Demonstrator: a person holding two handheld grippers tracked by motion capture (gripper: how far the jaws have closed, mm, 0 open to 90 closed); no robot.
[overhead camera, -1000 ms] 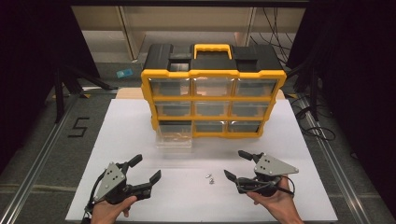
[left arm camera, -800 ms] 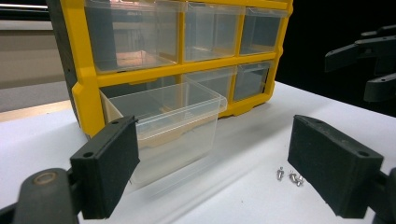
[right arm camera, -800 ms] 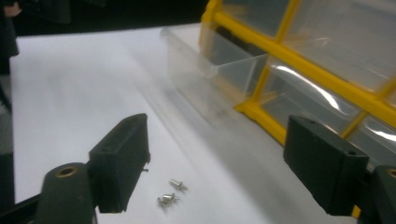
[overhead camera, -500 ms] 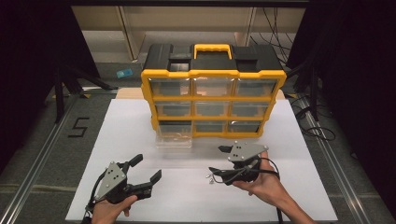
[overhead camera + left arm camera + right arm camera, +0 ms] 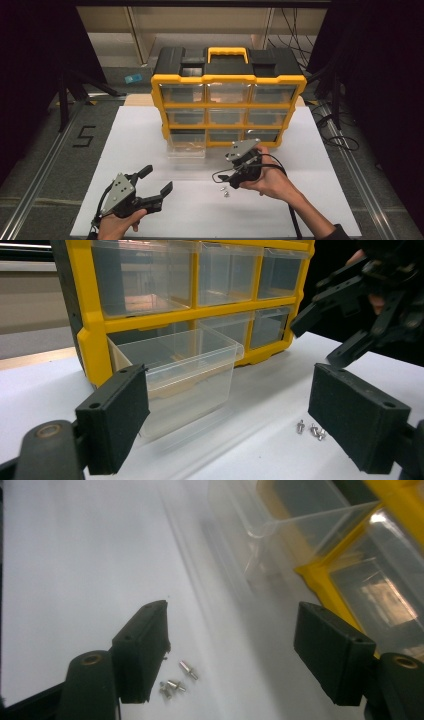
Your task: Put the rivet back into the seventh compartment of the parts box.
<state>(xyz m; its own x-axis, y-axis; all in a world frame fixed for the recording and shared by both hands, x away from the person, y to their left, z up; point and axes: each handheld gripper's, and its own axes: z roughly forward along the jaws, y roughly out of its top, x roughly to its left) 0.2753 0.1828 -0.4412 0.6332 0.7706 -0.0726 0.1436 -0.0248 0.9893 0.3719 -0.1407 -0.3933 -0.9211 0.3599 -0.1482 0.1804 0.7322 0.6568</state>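
Right gripper view: fingers [image 5: 230, 650] apart above tiny screws [image 5: 176, 679] on table [image 5: 75, 555] by drawer [image 5: 295, 525]; left gripper [image 5: 150, 187] likewise agape; risk: scattering screws through off-centre closing.

A lab or workshop test cell: a white tabletop [image 5: 125, 150] framed by metal rails [image 5: 40, 175], black curtains at 9 and 3 o'clock, loose cables [image 5: 335, 125] on the floor at 2 o'clock, a "5" marker [image 5: 83, 136] at 9, and a parts organizer [image 5: 227, 100] at 12.
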